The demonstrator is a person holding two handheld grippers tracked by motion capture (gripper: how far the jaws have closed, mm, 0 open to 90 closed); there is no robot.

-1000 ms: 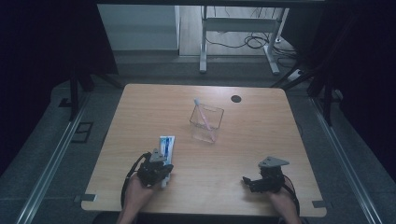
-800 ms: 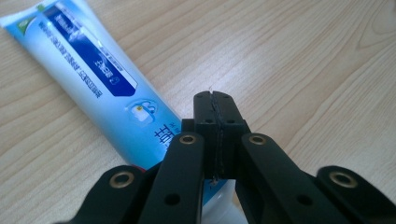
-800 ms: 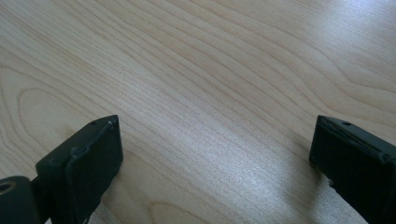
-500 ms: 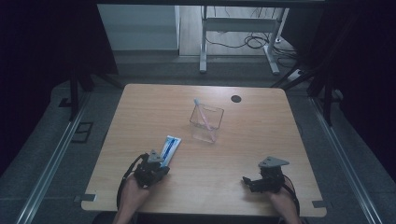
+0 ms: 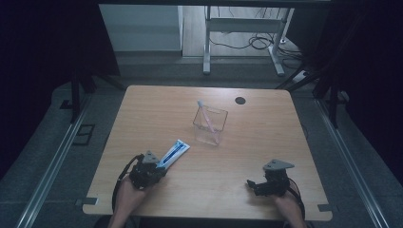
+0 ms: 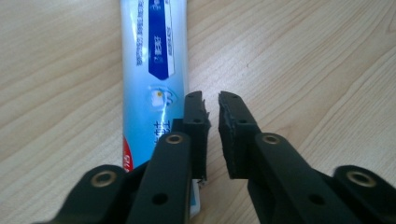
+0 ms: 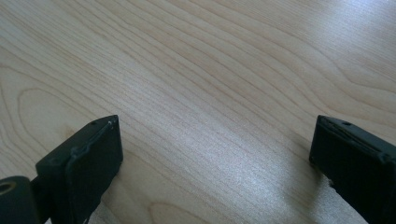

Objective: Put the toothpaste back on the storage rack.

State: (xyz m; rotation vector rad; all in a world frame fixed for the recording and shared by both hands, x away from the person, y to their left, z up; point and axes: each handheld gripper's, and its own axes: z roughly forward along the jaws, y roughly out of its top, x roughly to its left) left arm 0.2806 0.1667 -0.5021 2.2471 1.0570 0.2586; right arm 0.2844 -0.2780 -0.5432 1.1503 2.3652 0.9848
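Observation:
A white and blue toothpaste tube (image 5: 173, 152) lies flat on the wooden table (image 5: 157, 109), slanting away to the right. My left gripper (image 5: 159, 165) rests at its near end. In the left gripper view the jaws (image 6: 211, 100) stand a narrow gap apart, having just been opening, with bare wood between them. The tube (image 6: 154, 70) lies beside and partly under the left-hand jaw. My right gripper (image 5: 250, 184) sits near the front right edge, open wide (image 7: 215, 135) over bare wood. A clear square container (image 5: 210, 124) holding a toothbrush (image 5: 205, 116) stands mid-table.
A round black hole (image 5: 240, 100) is set in the far part of the tabletop. Beyond the table stand a metal frame (image 5: 242, 28) and cables on the floor. Dark curtains close both sides.
The toothpaste tube has swung from pointing straight away to slanting rightward. My left gripper has shifted slightly left. The right gripper has kept still.

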